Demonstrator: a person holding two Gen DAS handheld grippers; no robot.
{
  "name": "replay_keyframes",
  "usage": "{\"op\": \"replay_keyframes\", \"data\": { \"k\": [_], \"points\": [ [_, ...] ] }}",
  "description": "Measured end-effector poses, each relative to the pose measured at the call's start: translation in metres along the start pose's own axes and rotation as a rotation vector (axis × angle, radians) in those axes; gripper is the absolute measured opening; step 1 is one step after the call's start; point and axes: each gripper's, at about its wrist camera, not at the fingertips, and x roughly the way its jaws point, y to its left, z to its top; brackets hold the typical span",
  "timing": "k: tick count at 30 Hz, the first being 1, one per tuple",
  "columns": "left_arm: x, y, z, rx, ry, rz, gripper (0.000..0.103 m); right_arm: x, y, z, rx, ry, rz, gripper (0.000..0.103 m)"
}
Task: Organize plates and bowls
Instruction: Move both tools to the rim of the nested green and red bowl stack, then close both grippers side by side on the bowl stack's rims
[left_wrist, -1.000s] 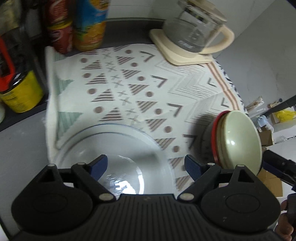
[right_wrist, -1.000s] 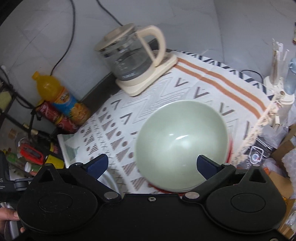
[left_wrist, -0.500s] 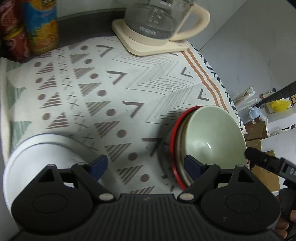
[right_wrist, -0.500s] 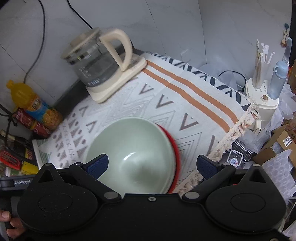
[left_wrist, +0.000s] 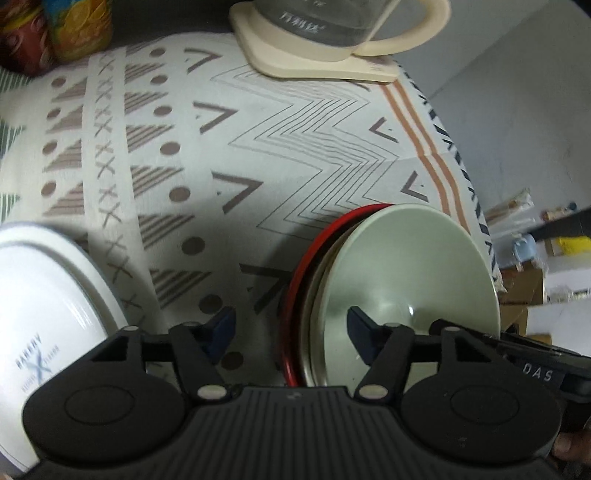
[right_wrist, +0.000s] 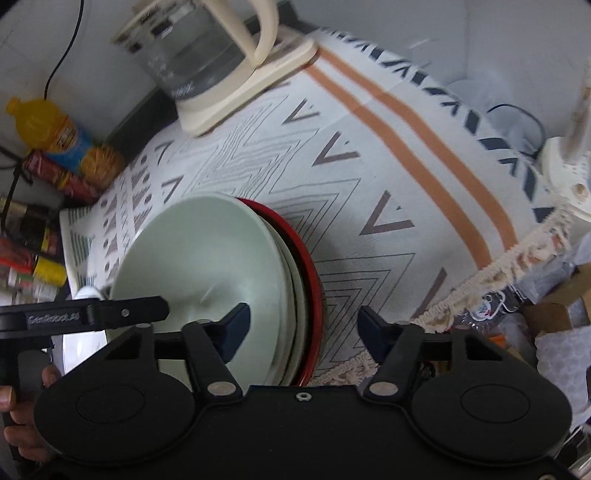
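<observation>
Both grippers have swung off the white plate (left_wrist: 40, 306) onto the stacked green bowl (left_wrist: 410, 280), left gripper (left_wrist: 291, 332) and right gripper (right_wrist: 304, 328) closing astride opposite rims, pads not yet pressing, apparently to lift the stack level.

We could not see the near part of the bowl stack (left_wrist: 406, 280), which lay hidden behind the body of the left gripper (left_wrist: 291, 328); from the right wrist view the right gripper (right_wrist: 303, 328) covered the stack's near rim likewise. How many dishes sat under the green bowl (right_wrist: 207, 254) we could not tell. The white plate (left_wrist: 44, 306) was cut off by the left edge. The kettle (left_wrist: 332, 22) lost its top to the upper edge. The bottles (right_wrist: 55, 147) and jars at the left of the right wrist view were too blurred to read.
</observation>
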Motion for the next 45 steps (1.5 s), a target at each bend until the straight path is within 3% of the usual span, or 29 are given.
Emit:
{"op": "replay_keyframes", "data": {
  "k": [9,13,21,31,45],
  "points": [
    [0.019,0.006,-0.012,-0.182,0.005,0.01,0.043,0.024,-0.004,0.014,-0.102,0.101,0.067,0.04],
    [0.02,0.005,-0.01,-0.193,-0.012,-0.01,0.036,0.029,-0.009,0.02,-0.109,0.095,0.097,0.031],
    [0.02,0.0,-0.013,-0.094,-0.036,-0.022,0.035,0.027,-0.016,0.013,-0.081,0.046,0.115,0.031],
    [-0.012,-0.001,-0.011,-0.029,-0.082,-0.071,0.035,0.001,-0.004,0.002,-0.017,-0.033,0.096,0.031],
    [-0.06,0.031,-0.017,-0.04,-0.13,-0.13,0.035,-0.029,0.038,-0.006,-0.008,-0.09,0.092,0.031]
  ]
}}
